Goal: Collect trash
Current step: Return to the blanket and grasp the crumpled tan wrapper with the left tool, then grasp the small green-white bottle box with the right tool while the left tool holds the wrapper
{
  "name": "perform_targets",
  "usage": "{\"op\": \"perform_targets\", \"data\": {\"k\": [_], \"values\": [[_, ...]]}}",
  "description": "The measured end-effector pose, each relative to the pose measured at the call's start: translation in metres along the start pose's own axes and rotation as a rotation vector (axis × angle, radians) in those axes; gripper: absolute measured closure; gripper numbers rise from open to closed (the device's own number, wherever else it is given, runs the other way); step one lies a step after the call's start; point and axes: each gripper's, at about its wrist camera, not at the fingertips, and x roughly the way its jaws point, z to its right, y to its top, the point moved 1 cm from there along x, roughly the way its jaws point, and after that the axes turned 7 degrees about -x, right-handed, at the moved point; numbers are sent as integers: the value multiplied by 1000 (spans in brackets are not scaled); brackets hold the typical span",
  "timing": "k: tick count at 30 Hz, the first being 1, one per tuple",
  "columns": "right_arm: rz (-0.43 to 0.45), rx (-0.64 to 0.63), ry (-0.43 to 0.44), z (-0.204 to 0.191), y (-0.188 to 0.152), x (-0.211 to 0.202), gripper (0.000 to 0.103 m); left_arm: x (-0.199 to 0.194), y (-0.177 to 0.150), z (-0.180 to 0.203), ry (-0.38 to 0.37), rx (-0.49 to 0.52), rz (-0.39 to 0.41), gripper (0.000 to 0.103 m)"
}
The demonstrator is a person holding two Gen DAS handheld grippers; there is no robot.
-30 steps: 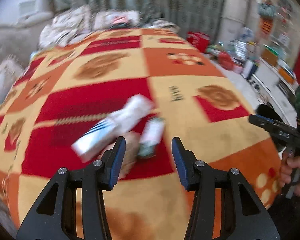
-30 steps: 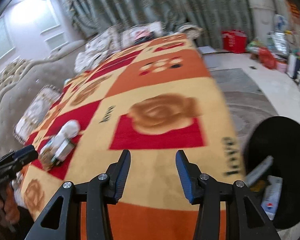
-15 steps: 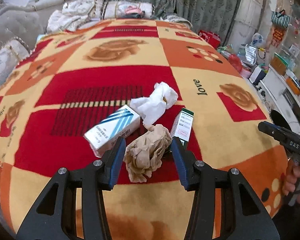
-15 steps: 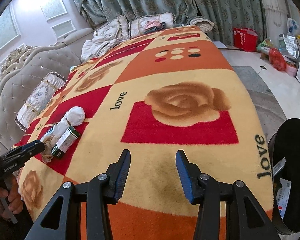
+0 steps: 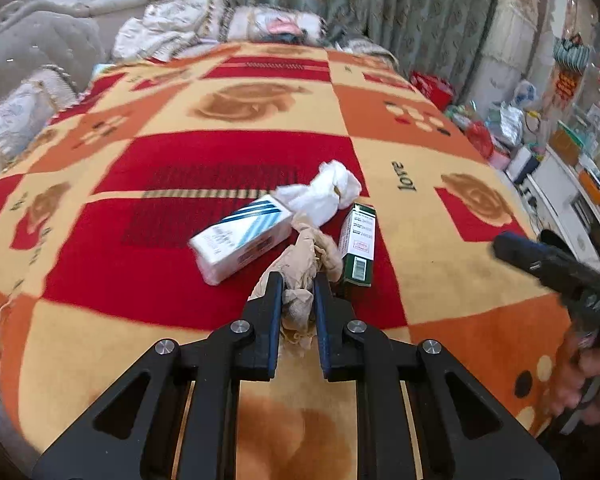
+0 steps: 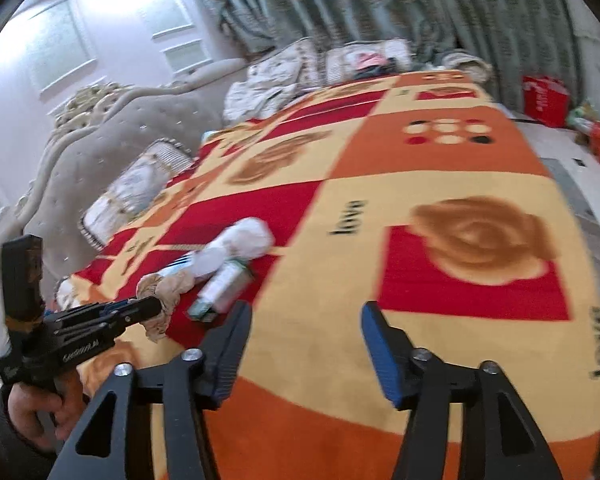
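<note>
Low centre of the left wrist view: left gripper [image 5: 296, 294] pinched tight on crumpled brown paper [image 5: 306, 262]. Beyond, white-blue box [image 5: 242, 238], green box [image 5: 358, 244], white tissue [image 5: 324, 196] on blanket [image 5: 228, 152]. Right gripper [image 6: 306, 330] wide apart, empty.

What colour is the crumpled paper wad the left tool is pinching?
Light tan-brown. The crumpled paper wad shows best in the left wrist view, between the left tool fingers.

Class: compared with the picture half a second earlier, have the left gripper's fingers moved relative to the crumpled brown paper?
Yes. The left gripper has closed inward onto the crumpled brown paper, which lies beside the green box.
</note>
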Motion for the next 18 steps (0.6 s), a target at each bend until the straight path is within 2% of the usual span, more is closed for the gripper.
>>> {"op": "perform_targets", "data": {"k": [3,8,12,16,18], "values": [[-13,1,31,-22,2,18,40,-18,-12,-6,30,-36,41,90],[-44,17,5,-57,12,57,40,-32,-14,-16,79,-48,113,90],[-65,-6,-10,-77,20,81,40,-28,-13,-24,56,-70,96,90],[-125,-64,-87,-87,20,102,41,-29,-12,-26,31,-72,93,90],[-138,-77,-102,-88,19,108,56,-30,-12,-26,13,-72,87,90]]}}
